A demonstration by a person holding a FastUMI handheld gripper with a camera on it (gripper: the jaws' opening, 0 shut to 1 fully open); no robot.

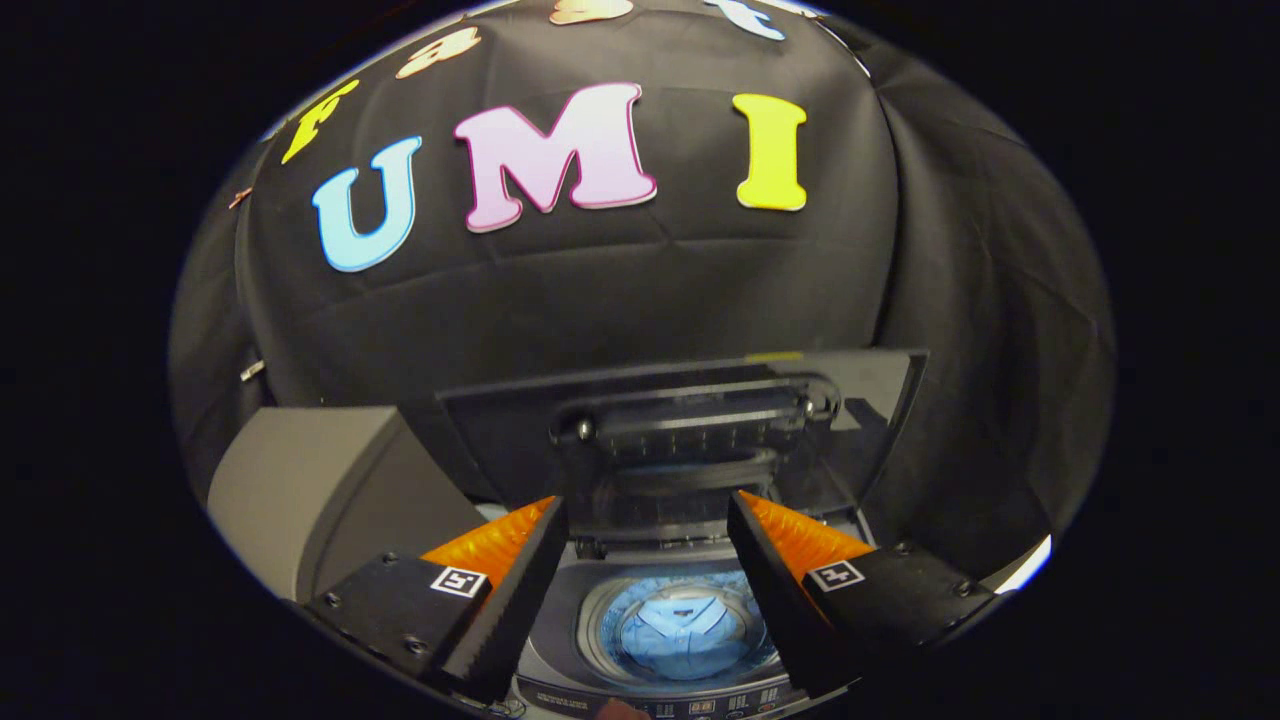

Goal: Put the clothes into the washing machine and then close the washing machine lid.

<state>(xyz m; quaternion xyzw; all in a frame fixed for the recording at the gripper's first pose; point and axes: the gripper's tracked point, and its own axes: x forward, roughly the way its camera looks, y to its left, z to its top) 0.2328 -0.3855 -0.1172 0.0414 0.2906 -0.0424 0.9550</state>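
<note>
With the light blue shirt [682,628] already in the drum, the tool [648,560] hangs wide open and empty, so it should hook the raised lid [690,420] and ease it down.

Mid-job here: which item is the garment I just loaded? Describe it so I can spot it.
Start at the washing machine with its raised lid, below the open gripper jaws. Look down into the round drum. The light blue shirt lies folded there, collar up, the only cloth inside.
</note>
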